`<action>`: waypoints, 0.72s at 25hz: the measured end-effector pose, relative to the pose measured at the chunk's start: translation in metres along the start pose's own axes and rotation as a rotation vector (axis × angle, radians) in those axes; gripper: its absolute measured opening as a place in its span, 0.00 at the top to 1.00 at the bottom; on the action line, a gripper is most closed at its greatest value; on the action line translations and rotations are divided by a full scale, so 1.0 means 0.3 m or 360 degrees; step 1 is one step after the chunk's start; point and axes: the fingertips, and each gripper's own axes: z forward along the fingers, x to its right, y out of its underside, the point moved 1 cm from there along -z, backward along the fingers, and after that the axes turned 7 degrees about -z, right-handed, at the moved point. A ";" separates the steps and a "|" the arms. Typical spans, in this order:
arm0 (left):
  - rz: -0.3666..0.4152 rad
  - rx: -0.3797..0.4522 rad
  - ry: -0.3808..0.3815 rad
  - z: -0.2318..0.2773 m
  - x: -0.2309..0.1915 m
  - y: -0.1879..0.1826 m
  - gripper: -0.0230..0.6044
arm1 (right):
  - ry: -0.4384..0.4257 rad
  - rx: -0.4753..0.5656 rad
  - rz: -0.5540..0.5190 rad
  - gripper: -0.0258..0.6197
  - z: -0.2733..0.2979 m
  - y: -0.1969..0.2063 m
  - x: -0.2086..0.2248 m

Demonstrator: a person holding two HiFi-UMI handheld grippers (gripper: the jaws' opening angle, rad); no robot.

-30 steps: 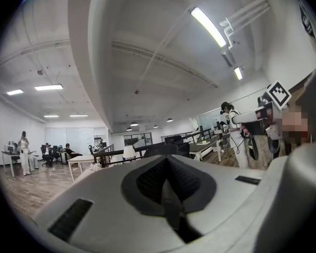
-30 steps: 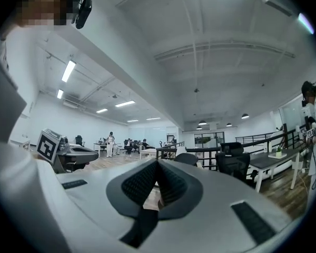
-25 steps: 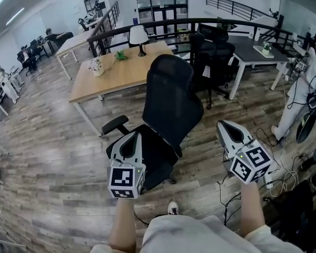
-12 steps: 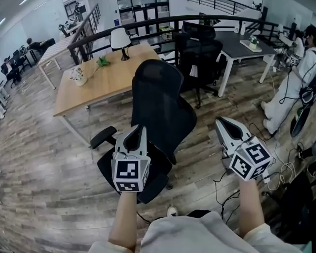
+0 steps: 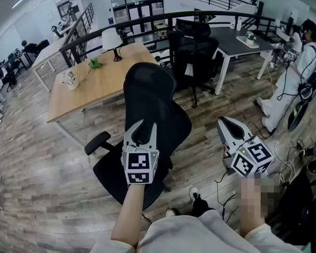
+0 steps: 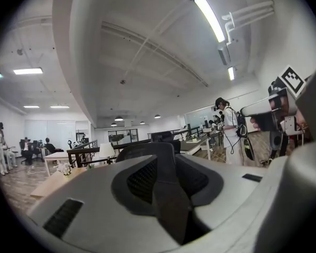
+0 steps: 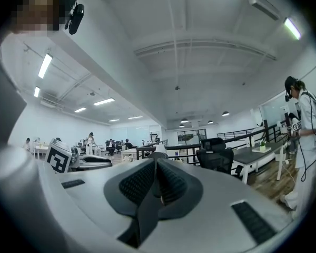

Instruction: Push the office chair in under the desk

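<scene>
Wood-plank flooring runs through an open office, with a light wooden desk ahead and to the left that carries a white table lamp. The black office chair stands out on the floor on the near side of that desk. Its mesh backrest faces the person and its seat is clear of the desktop, so the push has not yet moved it in.

The left gripper is held level at the back of the backrest. Its jaws have just been opening and stand apart, with nothing between them; the left gripper view shows the backrest beyond the gap. Whether the tips touch the mesh cannot be told.

The right gripper hangs off to the chair's right, apart from it, its jaws almost together and empty.

Judging from this, only the approach is done. What remains is to set both grippers against the backrest, swing the seat toward the desk and roll it under.
</scene>
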 end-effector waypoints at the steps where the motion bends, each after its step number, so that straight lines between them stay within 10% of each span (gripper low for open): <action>1: -0.0007 -0.0007 -0.0006 0.025 0.006 0.008 0.74 | -0.0009 -0.0003 -0.0003 0.91 0.012 0.007 0.015; 18: -0.0055 -0.0127 -0.0163 0.435 0.077 0.089 0.66 | -0.0237 -0.0065 0.0019 0.90 0.245 0.111 0.273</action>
